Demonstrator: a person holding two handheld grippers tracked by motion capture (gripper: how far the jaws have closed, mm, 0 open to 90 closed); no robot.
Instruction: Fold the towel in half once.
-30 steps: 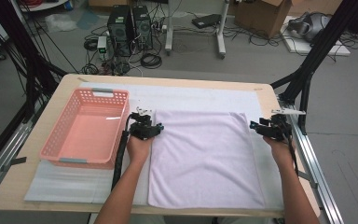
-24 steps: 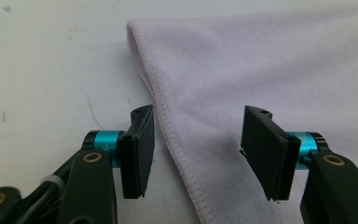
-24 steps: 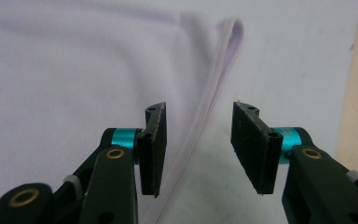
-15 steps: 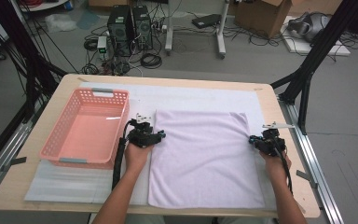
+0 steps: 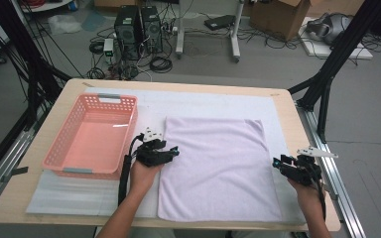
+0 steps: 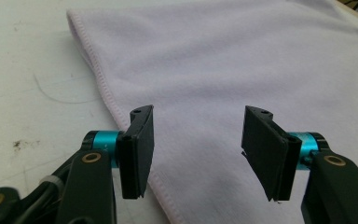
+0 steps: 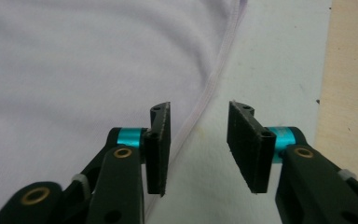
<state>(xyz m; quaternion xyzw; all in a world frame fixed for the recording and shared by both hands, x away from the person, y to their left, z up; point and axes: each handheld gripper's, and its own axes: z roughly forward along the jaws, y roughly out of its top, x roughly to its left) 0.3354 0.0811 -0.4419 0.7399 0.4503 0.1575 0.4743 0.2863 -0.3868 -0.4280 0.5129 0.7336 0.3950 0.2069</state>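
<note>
Both pairs of jaws stand apart with nothing pinched between them. On my left gripper (image 5: 174, 150) the jaws have just been opening a little wider; they straddle the left hem of the lilac towel (image 5: 218, 163), one pad over the white mat (image 5: 79, 196), the other over the cloth, neither pressing. On my right gripper (image 5: 276, 162) the jaws have just snapped nearly shut and then spread again; they frame the towel's right hem, which runs up between them untouched, seen in the right gripper view as the towel (image 7: 74, 70) on the left and bare mat on the right.

That towel lies flat and square in the middle of the tabletop (image 5: 285, 106), nearer its right edge, its sides parallel to the tabletop's edges. An empty pink basket (image 5: 59, 153) sits just beside the left gripper, toward the tabletop's left edge.

What matters for the coming move: each hem lies directly ahead of its own gripper, running away from me toward the far edge, so each gripper points inward across the hem rather than along it. Both hands sit about midway down the towel's sides, the right slightly closer to me. I judge either could close on its hem equally soon.
</note>
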